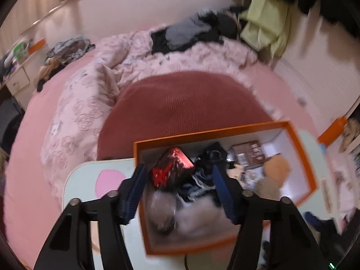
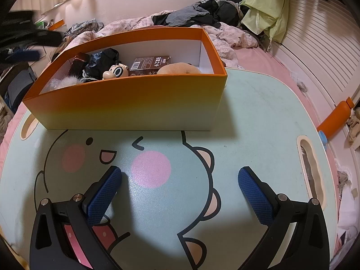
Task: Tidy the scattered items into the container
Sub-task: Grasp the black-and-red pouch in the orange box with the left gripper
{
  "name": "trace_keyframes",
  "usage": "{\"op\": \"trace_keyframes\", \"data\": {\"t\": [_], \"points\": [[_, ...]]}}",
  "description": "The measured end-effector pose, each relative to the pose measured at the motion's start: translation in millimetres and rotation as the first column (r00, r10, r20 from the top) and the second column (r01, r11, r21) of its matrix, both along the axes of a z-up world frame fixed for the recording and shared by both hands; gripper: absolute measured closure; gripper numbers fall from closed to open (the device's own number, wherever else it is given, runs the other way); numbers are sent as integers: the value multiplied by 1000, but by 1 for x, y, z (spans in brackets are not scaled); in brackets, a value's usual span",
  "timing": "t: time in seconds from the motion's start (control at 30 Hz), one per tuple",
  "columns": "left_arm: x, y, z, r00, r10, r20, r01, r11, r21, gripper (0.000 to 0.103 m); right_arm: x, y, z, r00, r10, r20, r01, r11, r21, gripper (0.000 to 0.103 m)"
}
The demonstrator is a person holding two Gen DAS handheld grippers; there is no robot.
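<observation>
An orange box (image 2: 126, 103) stands at the back of a mint cartoon lap table (image 2: 258, 112). It holds a shiny red item (image 2: 78, 64), dark cloth (image 2: 101, 63), a big-eyed toy figure (image 2: 117, 72), a brown carton (image 2: 150, 63), a tan plush (image 2: 177, 68) and white fluff (image 2: 67, 82). My left gripper (image 1: 177, 168) hovers open above the box (image 1: 225, 130). The red item (image 1: 173, 168) lies below between the jaws, and the pads do not press on it. My right gripper (image 2: 180, 173) stands wide open over the bare table front, with nothing between its fingers.
The table rests on a bed with a pink floral quilt (image 1: 94, 94) and a red blanket (image 1: 184, 103). Dark clothes (image 2: 198, 13) and a green garment (image 2: 265, 11) lie behind. An orange bottle (image 2: 335, 119) lies at the right beside a white slatted wall.
</observation>
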State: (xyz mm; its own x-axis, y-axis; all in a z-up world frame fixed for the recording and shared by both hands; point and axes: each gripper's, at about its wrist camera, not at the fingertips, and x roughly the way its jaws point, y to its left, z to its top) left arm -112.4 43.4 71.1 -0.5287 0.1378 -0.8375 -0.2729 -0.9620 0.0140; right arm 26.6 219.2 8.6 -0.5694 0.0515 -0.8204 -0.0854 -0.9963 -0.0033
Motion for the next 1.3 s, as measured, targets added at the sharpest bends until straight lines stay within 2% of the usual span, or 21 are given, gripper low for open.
{"op": "trace_keyframes", "data": {"t": [0.03, 0.07, 0.27, 0.3, 0.33, 0.43, 0.5, 0.53, 0.63, 0.73, 0.77, 0.93, 1.07, 1.2, 1.3], "points": [[-6, 4, -8, 1000, 0, 21, 0, 1000, -20, 64, 0, 0, 0, 1000, 1, 0, -1, 1000, -1, 0], [-9, 5, -13, 999, 6, 32, -6, 1000, -26, 66, -1, 0, 0, 1000, 1, 0, -1, 1000, -1, 0], [-17, 18, -20, 998, 66, -23, -68, 991, -117, 61, -3, 2, 1, 1000, 4, 1, -4, 1000, -2, 0], [-16, 20, -21, 997, 71, -23, -74, 988, -134, 49, -2, 2, 1, 1000, 4, 1, -4, 1000, -2, 0], [-16, 21, -23, 997, 72, -16, -73, 988, -135, 44, -2, 1, 1, 1000, 4, 1, -4, 1000, -2, 0], [-16, 21, -25, 998, 61, -12, -62, 991, -117, 44, -3, 0, -1, 1000, 4, 0, -4, 1000, -5, 0], [-18, 21, -26, 998, 59, -7, -59, 991, -120, 52, -3, 0, -1, 1000, 4, 0, -4, 1000, -5, 0], [-19, 20, -26, 998, 60, -6, -60, 992, -111, 52, -3, 1, -1, 1000, 4, 0, -4, 1000, -6, 0], [-18, 14, -22, 998, 61, -1, -61, 996, -61, 55, -3, 0, -1, 1000, 4, 0, -4, 1000, -5, 0], [-13, 4, -8, 997, 62, -40, -62, 998, 0, 73, -3, 1, -1, 1000, 4, 0, -4, 1000, -8, 0], [-12, -1, -3, 997, 64, -50, -63, 998, 21, 75, -3, 1, -1, 1000, 4, 0, -4, 1000, -8, 0], [-13, -26, 14, 997, 76, -33, -70, 984, 162, 75, -2, 0, 0, 1000, 4, 0, -4, 1000, -9, 0], [9, -48, 40, 997, 51, -57, -30, 946, 324, 75, -2, 0, 0, 1000, 4, -1, -4, 1000, -10, 0], [55, -73, 57, 995, 43, -94, -6, 934, 358, 75, -2, 1, 0, 1000, 4, -1, -4, 1000, -10, 0], [82, -93, 41, 996, 65, -56, -39, 922, 385, 75, -2, 1, 0, 1000, 4, -1, -4, 1000, -10, 0]]}}
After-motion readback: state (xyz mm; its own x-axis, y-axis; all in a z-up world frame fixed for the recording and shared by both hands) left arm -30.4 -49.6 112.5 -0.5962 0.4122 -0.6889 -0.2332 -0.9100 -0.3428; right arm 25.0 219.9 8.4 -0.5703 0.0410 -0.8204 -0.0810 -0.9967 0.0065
